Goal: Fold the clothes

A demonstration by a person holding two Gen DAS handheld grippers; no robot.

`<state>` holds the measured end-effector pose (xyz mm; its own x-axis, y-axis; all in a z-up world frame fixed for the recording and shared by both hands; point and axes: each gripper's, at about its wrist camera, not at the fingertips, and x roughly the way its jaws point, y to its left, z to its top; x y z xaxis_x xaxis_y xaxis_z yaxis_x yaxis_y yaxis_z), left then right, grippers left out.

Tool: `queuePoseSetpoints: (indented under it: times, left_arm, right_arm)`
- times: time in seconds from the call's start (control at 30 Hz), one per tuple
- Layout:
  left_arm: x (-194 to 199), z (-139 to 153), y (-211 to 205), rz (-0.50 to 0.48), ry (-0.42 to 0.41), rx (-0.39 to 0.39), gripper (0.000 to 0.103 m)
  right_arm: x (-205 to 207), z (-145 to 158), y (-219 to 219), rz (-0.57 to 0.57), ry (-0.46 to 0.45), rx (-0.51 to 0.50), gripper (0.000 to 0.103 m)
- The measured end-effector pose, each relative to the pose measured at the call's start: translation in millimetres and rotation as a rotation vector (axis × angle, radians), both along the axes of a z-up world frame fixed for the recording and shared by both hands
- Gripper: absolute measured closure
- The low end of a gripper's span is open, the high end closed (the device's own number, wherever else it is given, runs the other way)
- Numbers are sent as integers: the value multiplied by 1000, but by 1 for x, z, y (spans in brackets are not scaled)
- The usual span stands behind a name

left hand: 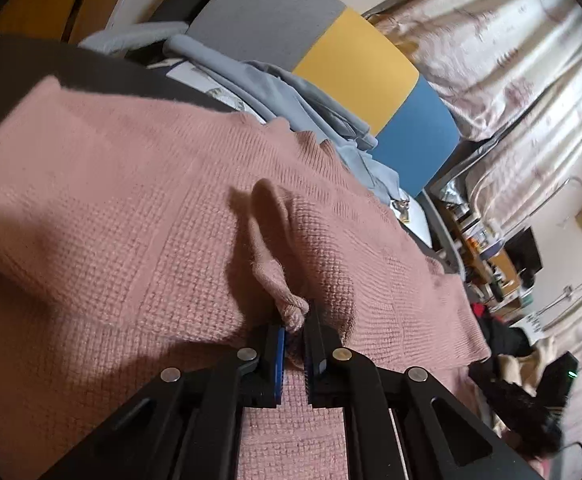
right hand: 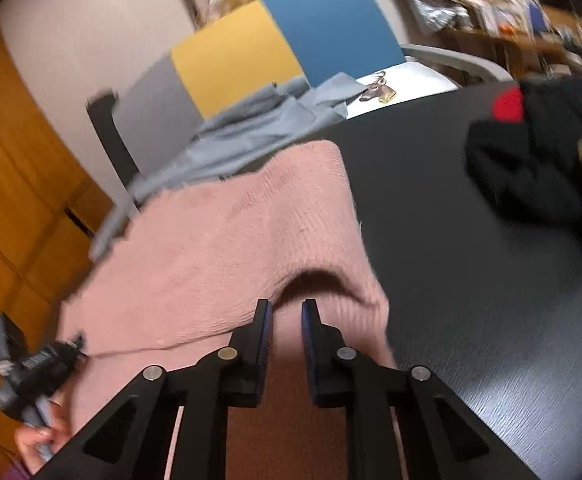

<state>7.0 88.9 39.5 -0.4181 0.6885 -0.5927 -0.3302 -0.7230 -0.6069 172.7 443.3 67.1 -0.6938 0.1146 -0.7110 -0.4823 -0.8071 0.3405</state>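
A pink knitted sweater (left hand: 131, 200) lies spread on a dark table. My left gripper (left hand: 294, 332) is shut on a pinched ridge of the sweater's fabric (left hand: 287, 308) that stands up between its fingers. In the right wrist view the same pink sweater (right hand: 231, 248) hangs in a fold over the dark table (right hand: 471, 280). My right gripper (right hand: 287, 320) has its jaws a little apart with pink fabric between them; the view is blurred and the hold is unclear. The left gripper and hand (right hand: 31, 380) show at the lower left.
A chair with grey, yellow and blue back panels (left hand: 355, 68) stands behind the table, with a light blue garment (left hand: 291, 96) draped on it. Black and beige clothes (left hand: 531, 380) lie at the right. A black garment with a red patch (right hand: 531, 152) lies on the table.
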Motion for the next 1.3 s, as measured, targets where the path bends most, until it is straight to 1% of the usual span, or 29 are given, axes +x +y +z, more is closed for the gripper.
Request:
queuePoseSetpoints:
  times: [0.03, 0.07, 0.1, 0.13, 0.17, 0.2, 0.27, 0.3, 0.33, 0.4, 0.43, 0.47, 0.5, 0.53, 0.57, 0.6, 0.63, 0.67, 0.7, 0.77, 0.8, 0.87, 0.9, 1.03, 1.07, 1.2, 1.23, 1.3]
  left_arm:
    - [-1, -2, -1, 0, -9, 13, 94]
    - [0, -2, -2, 1, -10, 16, 94]
    - [-1, -2, -2, 2, -10, 17, 93]
    - [-1, -2, -2, 2, -12, 17, 93]
    - [0, -3, -6, 3, -15, 20, 92]
    - [0, -4, -7, 3, -19, 24, 92]
    - [-2, -5, -8, 2, -28, 34, 92]
    - [-3, -6, -8, 2, -33, 39, 92]
    - [-3, -5, -9, -1, -39, 43, 92]
    - [-4, -1, -5, -6, -39, 8, 91]
    - [-1, 5, -1, -17, -21, -37, 87]
    - [1, 10, 4, -27, -3, -82, 77]
    - [5, 17, 13, -52, 27, -137, 69]
    - [10, 21, 21, -85, 51, -182, 51]
    - [15, 26, 29, -117, 74, -228, 29]
    - [18, 29, 38, -141, 95, -287, 18]
    - [22, 32, 46, -166, 115, -347, 0]
    - [25, 35, 54, -190, 136, -407, 0]
    - [26, 35, 59, -173, 153, -459, 0]
    - [28, 36, 59, -154, 170, -490, 0]
    - [27, 39, 54, -132, 175, -473, 0]
    - [24, 46, 38, -50, 172, -414, 0]
    - [20, 50, 26, -5, 158, -369, 0]
    - [8, 54, -26, 180, 81, -222, 0]
    - [7, 55, -34, 203, 66, -204, 0]
    - [7, 48, -38, 166, -15, -112, 0]
    - [5, 47, -29, 131, -28, -115, 0]
    - [8, 48, -13, 73, -26, -129, 0]
  right_arm:
    - [-2, 0, 6, -23, -12, 15, 89]
    - [1, -2, 14, -64, -12, 8, 89]
    - [5, -4, 23, -107, -10, -2, 93]
    - [8, -6, 31, -149, -9, -12, 93]
    - [12, -15, 37, -172, -5, -70, 93]
    - [15, -20, 38, -180, 11, -110, 91]
    - [18, -14, 30, -141, 7, -114, 84]
    - [19, -11, 26, -121, 4, -114, 78]
    - [22, -6, 17, -98, -16, -70, 77]
    - [26, 3, 0, -62, -46, 23, 76]
    - [28, 6, -9, -49, -54, 64, 76]
    - [29, 7, -15, -41, -55, 96, 76]
    - [30, 9, -22, -34, -54, 127, 76]
    - [30, 13, -26, -29, -36, 148, 76]
    - [29, 17, -31, -24, -15, 169, 76]
    - [27, 21, -33, -8, 10, 176, 76]
    - [25, 26, -35, 9, 35, 182, 76]
    - [17, 30, -34, 16, 36, 190, 76]
    - [11, 31, -33, 10, 26, 198, 76]
    - [-3, 27, -28, 8, 6, 184, 76]
    - [-9, 21, -26, 10, -10, 168, 76]
    - [-19, 6, -26, 18, -50, 143, 76]
    - [-23, -3, -27, 24, -73, 137, 76]
    - [-29, -6, -33, 21, -100, 197, 74]
    - [-29, -7, -35, 23, -107, 211, 74]
    - [-27, -9, -36, 25, -104, 220, 74]
    - [-26, -10, -35, 25, -100, 216, 74]
    - [-29, -11, -32, 25, -91, 207, 74]
